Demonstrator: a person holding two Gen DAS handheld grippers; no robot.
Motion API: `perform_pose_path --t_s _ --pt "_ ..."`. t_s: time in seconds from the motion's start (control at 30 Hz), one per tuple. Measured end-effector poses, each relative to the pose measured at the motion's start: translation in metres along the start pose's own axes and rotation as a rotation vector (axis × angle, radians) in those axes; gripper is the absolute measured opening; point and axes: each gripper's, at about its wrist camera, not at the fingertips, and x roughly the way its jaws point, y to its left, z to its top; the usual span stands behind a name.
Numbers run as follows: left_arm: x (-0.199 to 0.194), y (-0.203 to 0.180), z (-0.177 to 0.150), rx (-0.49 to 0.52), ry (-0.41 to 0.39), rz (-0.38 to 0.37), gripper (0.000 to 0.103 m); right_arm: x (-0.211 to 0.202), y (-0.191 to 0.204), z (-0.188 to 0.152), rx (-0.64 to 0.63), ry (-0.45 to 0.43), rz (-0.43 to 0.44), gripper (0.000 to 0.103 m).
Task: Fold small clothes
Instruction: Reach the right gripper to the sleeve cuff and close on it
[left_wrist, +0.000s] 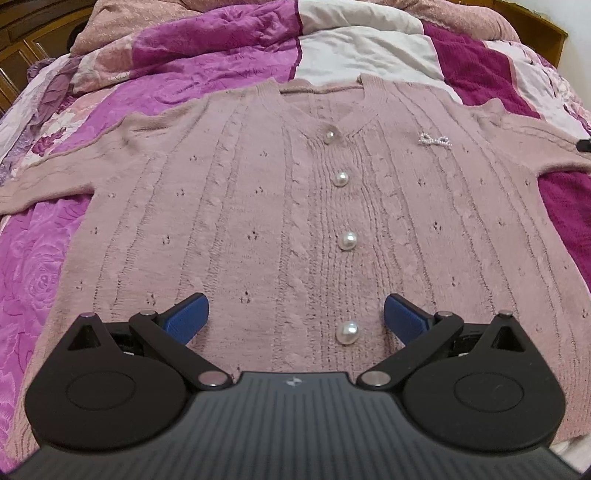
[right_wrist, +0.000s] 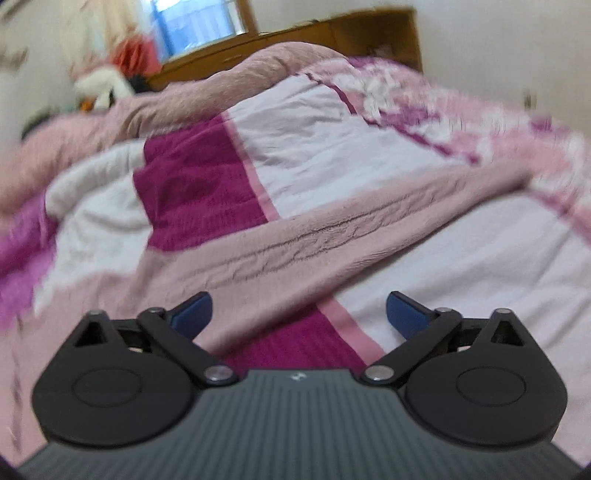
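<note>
Two grippers: both held low over the bed, jaws spread wide, nothing between them.
Left gripper (left_wrist: 296, 314): hovers over the lower front of the cardigan (left_wrist: 258, 206), aimed up the garment toward its neckline; its blue fingers (left_wrist: 188, 317) stand either side of the lowest pearl button (left_wrist: 348, 332) and grip nothing.
Right gripper (right_wrist: 299, 314): tilted, pointing across the bedspread (right_wrist: 369, 147); its blue fingers (right_wrist: 194, 314) are wide apart and hold nothing; this view is blurred.
Cardigan: dusty pink knit, spread flat and front-up on the bedspread, buttoned; long axis runs from the hem near the left gripper away to the collar, and a row of pearl buttons marks that line.
Sleeves: stretched out to either side; one sleeve (right_wrist: 351, 236) lies slantwise just ahead of the right gripper.
Bow brooch (left_wrist: 436, 140): pinned on the chest, right of the button row in the left wrist view.
</note>
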Motion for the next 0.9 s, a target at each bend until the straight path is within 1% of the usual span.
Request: perform_pose_path --t_s 0.07,0.1,0.17,0.23,0.27,0.3,0.33,0.37,0.4,0.43,0.47,0.5,0.53,0.6,0.67,0.8,0.9 --pt "0.003 0.002 0.001 0.000 0.004 -0.005 0.103 0.013 -0.012 0.002 0.097 0.005 0.014 0.097" --pt "0.005 0.002 0.001 -0.002 0.006 -0.008 0.103 0.019 -0.019 0.003 0.149 -0.009 0.022 0.097" --pt "0.008 0.003 0.002 -0.007 0.011 -0.013 0.103 0.027 -0.027 0.004 0.206 -0.045 0.039 0.097" --pt "0.012 0.004 0.001 -0.017 0.021 -0.024 0.103 0.032 -0.030 0.008 0.231 -0.077 0.039 0.095" --pt "0.014 0.005 0.001 -0.022 0.027 -0.028 0.103 0.035 -0.032 0.010 0.240 -0.084 0.037 0.093" --pt "0.016 0.005 0.001 -0.026 0.031 -0.031 0.103 0.038 -0.033 0.012 0.249 -0.086 0.032 0.085" --pt "0.018 0.006 0.000 -0.029 0.033 -0.032 0.103 0.041 -0.035 0.014 0.255 -0.090 0.019 0.080" --pt "0.019 0.006 0.000 -0.030 0.033 -0.031 0.103 0.043 -0.036 0.015 0.256 -0.090 0.005 0.071" --pt "0.019 0.005 0.000 -0.030 0.033 -0.031 0.103 0.044 -0.037 0.017 0.250 -0.089 0.002 0.051" --pt "0.019 0.005 0.000 -0.028 0.032 -0.030 0.103 0.044 -0.038 0.019 0.232 -0.086 0.014 0.035" --pt "0.019 0.005 0.000 -0.027 0.032 -0.030 0.103 0.043 -0.041 0.020 0.221 -0.073 0.033 0.010" --pt "0.018 0.005 0.000 -0.026 0.032 -0.032 0.103 0.040 -0.044 0.020 0.237 -0.068 0.046 0.010" --pt "0.018 0.006 0.001 -0.027 0.032 -0.034 0.103 0.035 -0.048 0.020 0.255 -0.081 0.064 0.010" --pt "0.016 0.007 0.000 -0.031 0.034 -0.039 0.103 0.018 -0.052 0.021 0.275 -0.138 0.093 0.010" --pt "0.015 0.008 0.000 -0.035 0.035 -0.043 0.103 0.004 -0.049 0.023 0.268 -0.168 0.104 0.009" --pt "0.011 0.011 0.000 -0.064 0.039 -0.055 0.103 -0.016 -0.034 0.031 0.243 -0.197 0.152 0.009" --pt "0.004 0.014 0.001 -0.078 0.034 -0.066 0.103 -0.030 -0.015 0.036 0.212 -0.224 0.192 0.009"
